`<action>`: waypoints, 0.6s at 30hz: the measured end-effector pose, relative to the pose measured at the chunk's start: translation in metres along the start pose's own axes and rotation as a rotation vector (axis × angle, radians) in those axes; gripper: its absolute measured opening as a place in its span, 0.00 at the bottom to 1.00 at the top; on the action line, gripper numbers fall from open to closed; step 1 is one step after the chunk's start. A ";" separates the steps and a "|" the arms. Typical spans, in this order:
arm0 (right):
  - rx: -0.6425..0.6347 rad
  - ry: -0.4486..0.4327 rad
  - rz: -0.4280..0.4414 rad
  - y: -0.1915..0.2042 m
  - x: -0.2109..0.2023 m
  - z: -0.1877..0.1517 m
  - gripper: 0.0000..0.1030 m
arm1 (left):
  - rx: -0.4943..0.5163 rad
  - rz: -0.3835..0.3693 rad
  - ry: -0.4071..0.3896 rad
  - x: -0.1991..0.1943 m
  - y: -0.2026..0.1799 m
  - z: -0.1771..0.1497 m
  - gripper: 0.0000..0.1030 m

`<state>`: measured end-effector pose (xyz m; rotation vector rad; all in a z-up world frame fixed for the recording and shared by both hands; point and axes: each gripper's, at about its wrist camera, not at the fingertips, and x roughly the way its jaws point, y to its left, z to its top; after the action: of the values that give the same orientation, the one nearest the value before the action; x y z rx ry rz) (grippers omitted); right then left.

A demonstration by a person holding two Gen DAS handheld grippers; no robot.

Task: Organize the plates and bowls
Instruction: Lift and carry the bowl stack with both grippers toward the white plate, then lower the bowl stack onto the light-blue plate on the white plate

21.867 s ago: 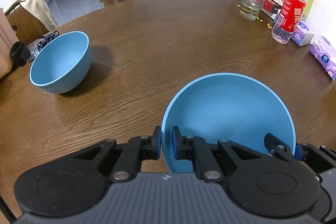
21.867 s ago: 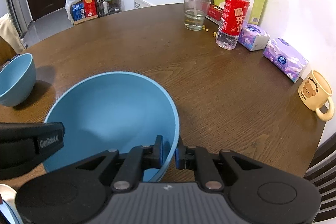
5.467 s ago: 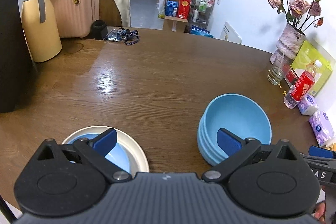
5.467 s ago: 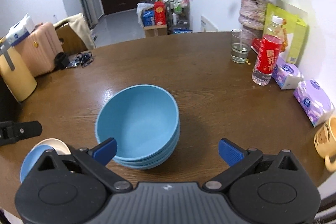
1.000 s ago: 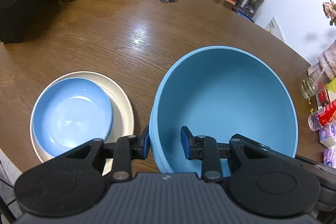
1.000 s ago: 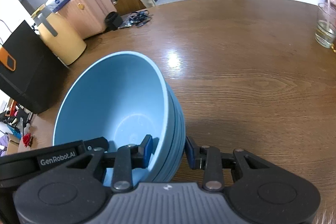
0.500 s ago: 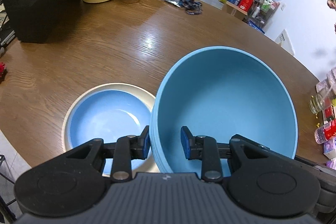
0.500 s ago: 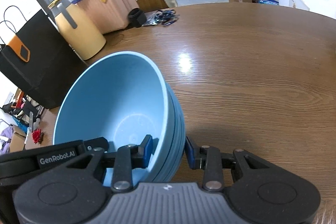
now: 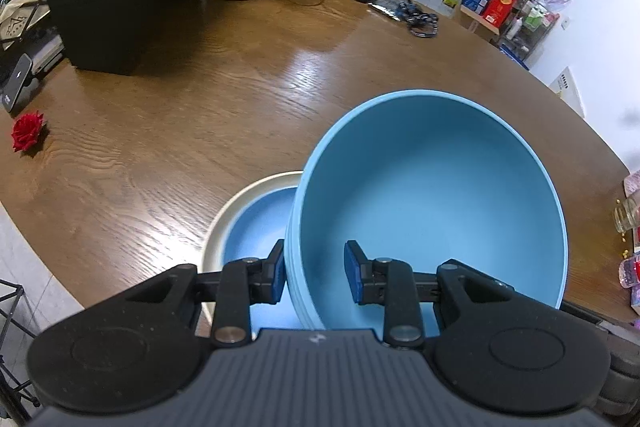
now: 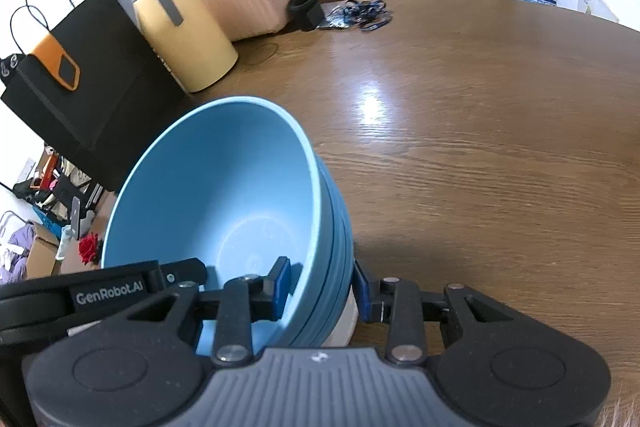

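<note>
Left wrist view: both grippers (image 9: 314, 277) (image 10: 322, 285) clamped on opposite rims of the stacked bowls (image 9: 432, 203), probably for level carrying over the plates (image 9: 256, 223).

bowl stack (image 9: 432, 195) above plates (image 9: 244, 211), on table (image 9: 200, 115)

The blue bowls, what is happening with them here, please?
A person holds a gripper in each hand, and both are clamped on the rim of a stack of blue bowls. The left gripper pinches one side of the rim, the right gripper the other. The stack hangs over a cream plate with a blue plate on it, near the edge of the wooden table. It does not look set down yet.
</note>
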<state>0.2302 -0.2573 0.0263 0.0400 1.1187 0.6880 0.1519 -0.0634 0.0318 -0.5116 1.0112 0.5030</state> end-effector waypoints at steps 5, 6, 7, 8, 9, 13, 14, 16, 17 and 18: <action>0.005 0.022 -0.001 0.017 0.013 -0.001 0.32 | -0.004 0.008 0.021 0.005 0.018 0.006 0.29; 0.005 0.027 -0.003 0.020 0.016 -0.002 0.32 | -0.005 0.009 0.027 0.007 0.021 0.007 0.29; 0.007 0.032 -0.004 0.021 0.018 -0.001 0.32 | -0.006 0.010 0.032 0.009 0.024 0.008 0.29; 0.008 0.037 -0.006 0.024 0.021 -0.002 0.32 | -0.006 0.010 0.039 0.011 0.027 0.009 0.29; 0.010 0.042 -0.008 0.026 0.024 -0.002 0.32 | -0.006 0.010 0.046 0.013 0.031 0.010 0.29; 0.022 0.062 -0.017 0.030 0.033 -0.004 0.32 | -0.003 0.009 0.070 0.021 0.039 0.010 0.29; 0.025 0.065 -0.019 0.031 0.035 -0.004 0.31 | -0.003 0.008 0.075 0.023 0.041 0.010 0.29; 0.031 0.072 -0.024 0.033 0.039 -0.005 0.31 | 0.000 0.008 0.083 0.026 0.043 0.010 0.29; 0.033 0.075 -0.027 0.034 0.040 -0.005 0.31 | 0.002 0.008 0.087 0.027 0.044 0.010 0.29; 0.036 0.077 -0.030 0.034 0.042 -0.005 0.31 | 0.003 0.006 0.092 0.029 0.045 0.010 0.29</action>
<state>0.2195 -0.2097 0.0027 0.0276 1.2035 0.6475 0.1438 -0.0176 0.0032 -0.5326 1.1012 0.4868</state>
